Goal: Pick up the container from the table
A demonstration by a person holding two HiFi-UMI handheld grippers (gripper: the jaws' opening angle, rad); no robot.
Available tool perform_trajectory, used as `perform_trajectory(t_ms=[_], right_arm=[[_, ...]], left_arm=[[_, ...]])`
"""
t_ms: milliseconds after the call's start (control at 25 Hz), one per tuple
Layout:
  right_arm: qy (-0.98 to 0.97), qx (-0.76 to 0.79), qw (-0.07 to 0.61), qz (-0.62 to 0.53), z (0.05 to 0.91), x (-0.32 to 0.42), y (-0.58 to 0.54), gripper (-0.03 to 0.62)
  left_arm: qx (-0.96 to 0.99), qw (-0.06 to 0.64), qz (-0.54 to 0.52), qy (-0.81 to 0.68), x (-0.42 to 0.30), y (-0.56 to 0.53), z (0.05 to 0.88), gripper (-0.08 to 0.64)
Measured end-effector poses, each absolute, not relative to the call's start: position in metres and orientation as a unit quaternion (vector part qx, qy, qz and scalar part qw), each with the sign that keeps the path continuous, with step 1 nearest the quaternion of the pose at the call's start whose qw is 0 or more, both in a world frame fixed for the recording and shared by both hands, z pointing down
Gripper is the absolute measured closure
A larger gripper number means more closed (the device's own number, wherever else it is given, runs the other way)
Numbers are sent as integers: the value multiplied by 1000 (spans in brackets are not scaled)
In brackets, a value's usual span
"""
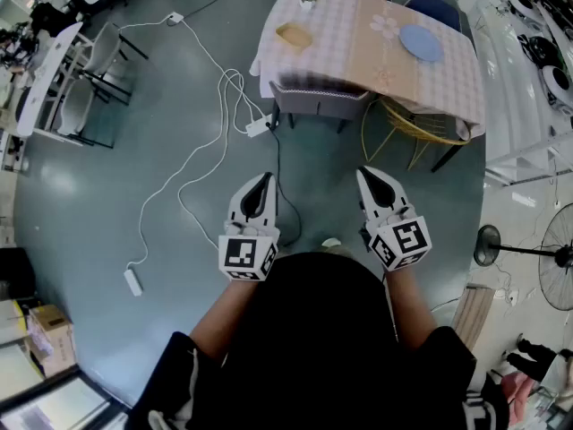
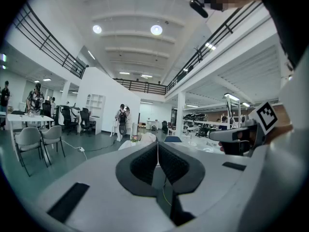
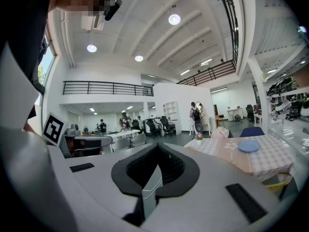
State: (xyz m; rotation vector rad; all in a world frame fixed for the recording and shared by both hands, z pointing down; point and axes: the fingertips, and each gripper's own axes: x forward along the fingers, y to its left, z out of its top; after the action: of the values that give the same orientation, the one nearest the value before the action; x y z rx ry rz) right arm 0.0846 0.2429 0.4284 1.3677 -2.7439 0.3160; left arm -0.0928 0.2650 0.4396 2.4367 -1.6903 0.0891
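Nothing of the pick-up is done yet. The left gripper (image 1: 265,184) has its jaws clenched on nothing. The container (image 1: 294,34), a shallow tan thing too small to make out further, sits untouched on the worktop (image 1: 349,56). It is well ahead of both jaws, nearer the left pair's line, and left of a blue plate (image 1: 421,42). The right gripper (image 1: 371,184) is likewise clenched and empty. Approach, opening and grasp all remain.
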Motion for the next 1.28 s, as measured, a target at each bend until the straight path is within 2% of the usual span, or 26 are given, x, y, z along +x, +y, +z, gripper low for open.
perform_trajectory(t_ms=[320, 440, 480, 520, 560, 1040, 1280], right_arm=[[-901, 420, 34, 106, 436, 97, 253, 591], [-893, 434, 37, 114, 440, 111, 250, 508], [-891, 436, 43, 118, 443, 115, 249, 493], [-890, 437, 50, 122, 446, 119, 248, 447], [-889, 436, 57, 126, 449, 123, 248, 431], [-877, 440, 53, 184, 485, 170, 221, 425], [-864, 462, 64, 189, 494, 176, 175, 425]], left_arm=[[810, 87, 29, -579, -93, 273, 443, 551], [808, 95, 26, -581, -88, 272, 445, 533], [807, 100, 30, -581, -86, 272, 448, 463], [807, 104, 35, -580, -84, 272, 451, 417], [807, 105, 41, -580, -82, 272, 454, 411], [792, 130, 74, -592, -66, 259, 482, 396], [816, 137, 73, -557, -61, 180, 508, 394]])
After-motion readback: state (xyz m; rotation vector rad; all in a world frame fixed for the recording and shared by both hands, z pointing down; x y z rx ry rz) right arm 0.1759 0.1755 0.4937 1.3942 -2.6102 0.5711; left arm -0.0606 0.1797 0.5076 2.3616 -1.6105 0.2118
